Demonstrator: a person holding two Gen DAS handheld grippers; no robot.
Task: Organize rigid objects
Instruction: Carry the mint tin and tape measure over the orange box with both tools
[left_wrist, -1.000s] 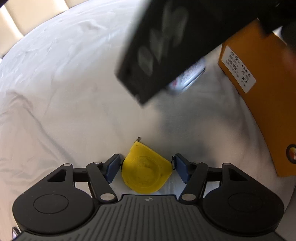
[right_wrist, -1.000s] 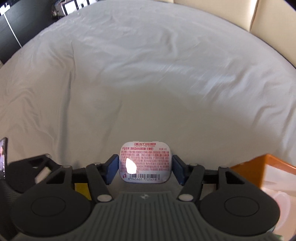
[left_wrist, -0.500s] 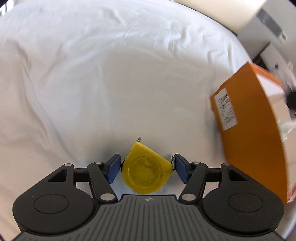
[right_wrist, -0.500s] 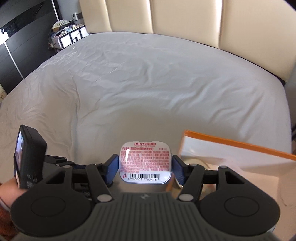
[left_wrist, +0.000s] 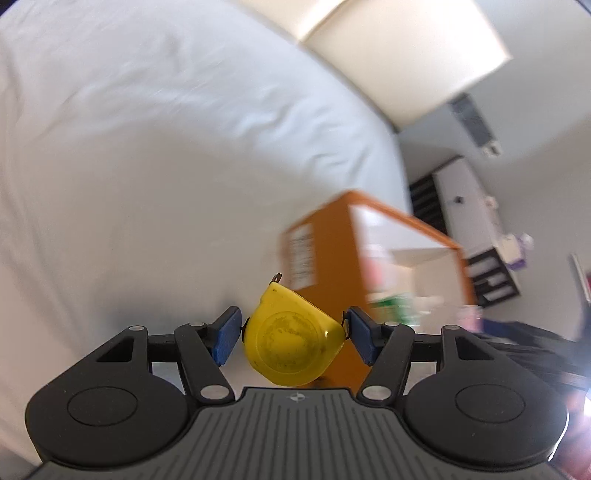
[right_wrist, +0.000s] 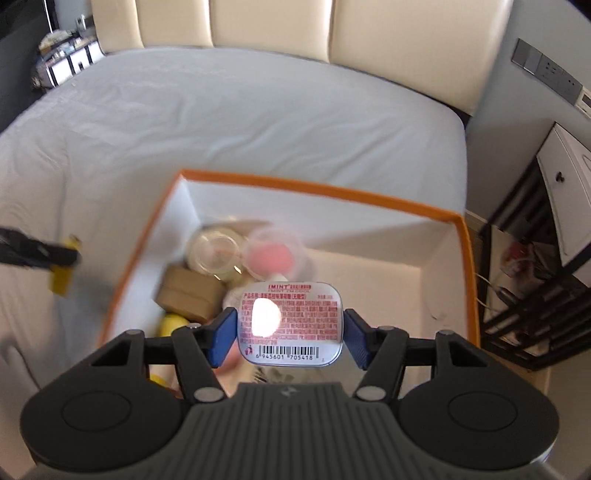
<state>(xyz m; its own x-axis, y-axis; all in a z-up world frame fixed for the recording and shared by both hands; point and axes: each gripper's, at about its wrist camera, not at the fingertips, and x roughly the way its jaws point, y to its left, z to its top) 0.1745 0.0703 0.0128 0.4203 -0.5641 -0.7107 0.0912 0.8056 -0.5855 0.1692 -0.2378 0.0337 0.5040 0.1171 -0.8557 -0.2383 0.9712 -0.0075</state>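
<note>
My left gripper (left_wrist: 293, 338) is shut on a yellow tape measure (left_wrist: 290, 341), held in the air above the bed, left of the orange box (left_wrist: 332, 254). My right gripper (right_wrist: 290, 334) is shut on a white mint tin (right_wrist: 291, 325) with red print and a barcode, held above the open orange box (right_wrist: 325, 194). The left gripper with the tape measure (right_wrist: 62, 275) also shows in the right wrist view, just outside the box's left wall.
The box sits on a white bed sheet (right_wrist: 240, 122) and holds clear plastic cups (right_wrist: 214, 253), a small cardboard box (right_wrist: 188, 297) and yellow items. A cream headboard (right_wrist: 295, 37) stands behind. A black shelf and white cabinet (right_wrist: 561, 177) stand to the right.
Both grippers have risen and swung toward the orange box. The right gripper with the tin has come over the box's opening. The left gripper with the tape measure has lifted off the sheet.
</note>
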